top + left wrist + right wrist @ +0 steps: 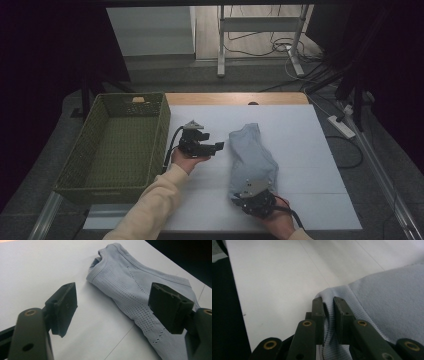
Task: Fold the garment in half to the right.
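Right gripper (328,302) clamped on near hem of crumpled pale-blue knit garment (251,152) for lifting; left gripper (112,307) apart, waiting beside it.

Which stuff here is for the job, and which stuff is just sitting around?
For the job:
- grey shirt, its hem pinched by the right gripper
- left gripper, open beside the shirt
- green basket, probably

Just sitting around:
- power strip on the floor
- metal stand behind the table

Wide-apart left gripper (112,307) fingers (63,307) over perhaps a grey garment (135,287).
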`<state>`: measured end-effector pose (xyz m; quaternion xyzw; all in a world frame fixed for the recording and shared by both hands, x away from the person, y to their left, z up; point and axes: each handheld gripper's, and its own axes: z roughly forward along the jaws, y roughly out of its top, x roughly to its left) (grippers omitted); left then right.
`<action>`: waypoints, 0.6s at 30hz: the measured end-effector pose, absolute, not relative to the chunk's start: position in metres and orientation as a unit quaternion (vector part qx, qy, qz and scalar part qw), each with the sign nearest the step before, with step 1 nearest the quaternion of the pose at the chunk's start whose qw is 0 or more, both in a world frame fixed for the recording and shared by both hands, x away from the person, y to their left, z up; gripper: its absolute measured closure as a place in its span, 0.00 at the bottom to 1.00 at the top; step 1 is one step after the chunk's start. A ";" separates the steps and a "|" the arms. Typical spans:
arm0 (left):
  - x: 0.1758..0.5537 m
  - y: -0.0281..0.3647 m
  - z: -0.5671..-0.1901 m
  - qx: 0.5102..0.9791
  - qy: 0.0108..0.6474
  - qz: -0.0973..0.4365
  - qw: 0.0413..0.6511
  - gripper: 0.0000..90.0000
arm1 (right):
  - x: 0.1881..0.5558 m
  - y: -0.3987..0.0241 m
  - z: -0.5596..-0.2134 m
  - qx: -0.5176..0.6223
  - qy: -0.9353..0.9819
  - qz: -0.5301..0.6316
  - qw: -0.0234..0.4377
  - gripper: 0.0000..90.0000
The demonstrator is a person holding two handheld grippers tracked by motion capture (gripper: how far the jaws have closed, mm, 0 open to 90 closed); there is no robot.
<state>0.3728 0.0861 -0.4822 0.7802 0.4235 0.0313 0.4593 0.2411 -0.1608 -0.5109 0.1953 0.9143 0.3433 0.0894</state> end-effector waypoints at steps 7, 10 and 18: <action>0.373 0.088 -0.482 0.777 0.426 0.031 0.462 0.26 | 0.236 -0.155 -0.512 0.165 0.915 0.359 0.079 0.88; 0.373 0.089 -0.481 0.776 0.427 0.032 0.462 0.26 | 0.234 -0.152 -0.512 0.153 0.915 0.368 0.071 0.88; 0.373 0.090 -0.481 0.776 0.427 0.033 0.463 0.26 | 0.227 -0.148 -0.510 0.114 0.915 0.385 0.047 0.88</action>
